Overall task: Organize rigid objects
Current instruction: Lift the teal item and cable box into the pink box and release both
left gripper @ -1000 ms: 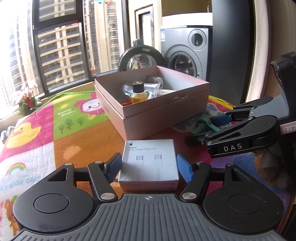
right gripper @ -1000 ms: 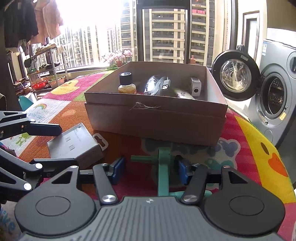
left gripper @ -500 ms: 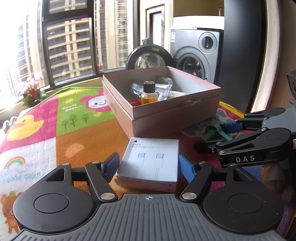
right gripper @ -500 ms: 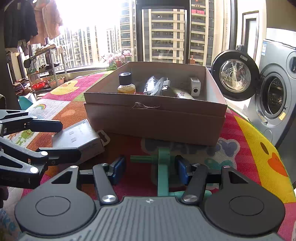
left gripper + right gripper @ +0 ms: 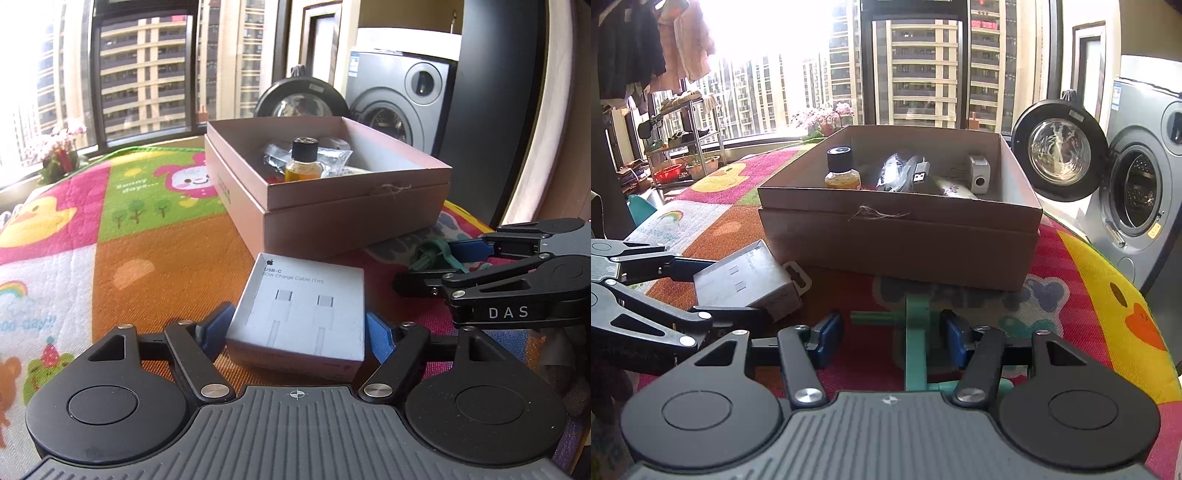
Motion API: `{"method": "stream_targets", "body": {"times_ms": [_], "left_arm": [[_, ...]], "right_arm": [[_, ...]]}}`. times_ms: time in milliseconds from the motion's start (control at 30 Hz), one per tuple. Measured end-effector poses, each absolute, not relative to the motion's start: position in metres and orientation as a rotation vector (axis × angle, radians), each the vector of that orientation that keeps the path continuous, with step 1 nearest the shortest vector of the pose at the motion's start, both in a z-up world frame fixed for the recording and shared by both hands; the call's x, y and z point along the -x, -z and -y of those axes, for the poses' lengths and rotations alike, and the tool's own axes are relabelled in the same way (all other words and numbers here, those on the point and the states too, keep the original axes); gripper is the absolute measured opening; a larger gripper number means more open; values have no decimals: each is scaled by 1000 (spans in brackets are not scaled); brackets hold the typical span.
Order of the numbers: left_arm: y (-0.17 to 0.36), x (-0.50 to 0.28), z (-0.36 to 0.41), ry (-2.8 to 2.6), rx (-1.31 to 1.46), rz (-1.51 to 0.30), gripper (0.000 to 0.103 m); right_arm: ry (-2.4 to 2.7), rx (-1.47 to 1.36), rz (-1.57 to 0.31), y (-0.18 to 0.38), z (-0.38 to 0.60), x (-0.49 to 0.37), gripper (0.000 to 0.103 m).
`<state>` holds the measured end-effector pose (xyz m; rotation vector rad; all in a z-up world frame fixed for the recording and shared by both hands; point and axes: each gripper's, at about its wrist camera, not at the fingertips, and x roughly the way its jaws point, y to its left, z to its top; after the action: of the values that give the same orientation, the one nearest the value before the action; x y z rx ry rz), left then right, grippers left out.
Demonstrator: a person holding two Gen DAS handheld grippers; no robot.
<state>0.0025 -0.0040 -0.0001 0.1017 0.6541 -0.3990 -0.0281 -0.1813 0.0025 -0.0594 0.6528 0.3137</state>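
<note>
The cable box (image 5: 295,314) lies flat on the mat (image 5: 147,266), just in front of the open carton (image 5: 354,206), and is straddled by the left tongs (image 5: 295,332). Their jaws have just been opening, and the blue pads (image 5: 218,328) stand a little clear of the box's two sides, so it is bracketed but not squeezed; the wide stance seems set to suit the box's full width. The green clip (image 5: 916,332) lies on the mat close to the carton's front wall and sits between the pads of the right tongs (image 5: 890,332). A gap shows on the left side, while the right pad stands just beside the clip, so no firm hold is judged yet. Both tongs are pointed toward the carton, where a bottle (image 5: 842,170), a USB plug (image 5: 919,173) and a small adapter (image 5: 979,173) are already gathered, presumably the destination for both items.
</note>
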Motion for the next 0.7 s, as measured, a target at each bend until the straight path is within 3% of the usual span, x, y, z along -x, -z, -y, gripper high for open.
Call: {"method": "stream_targets", "body": {"times_ms": [100, 367, 700], "left_arm": [[0, 3, 6, 408, -138, -629, 76], [-18, 37, -10, 448, -112, -537, 75], [-115, 15, -8, 473, -80, -280, 75]], "right_arm": [[-312, 76, -650, -3, 180, 29, 43], [-351, 133, -631, -28, 185, 60, 42], [-372, 31, -445, -125, 215, 59, 42]]}}
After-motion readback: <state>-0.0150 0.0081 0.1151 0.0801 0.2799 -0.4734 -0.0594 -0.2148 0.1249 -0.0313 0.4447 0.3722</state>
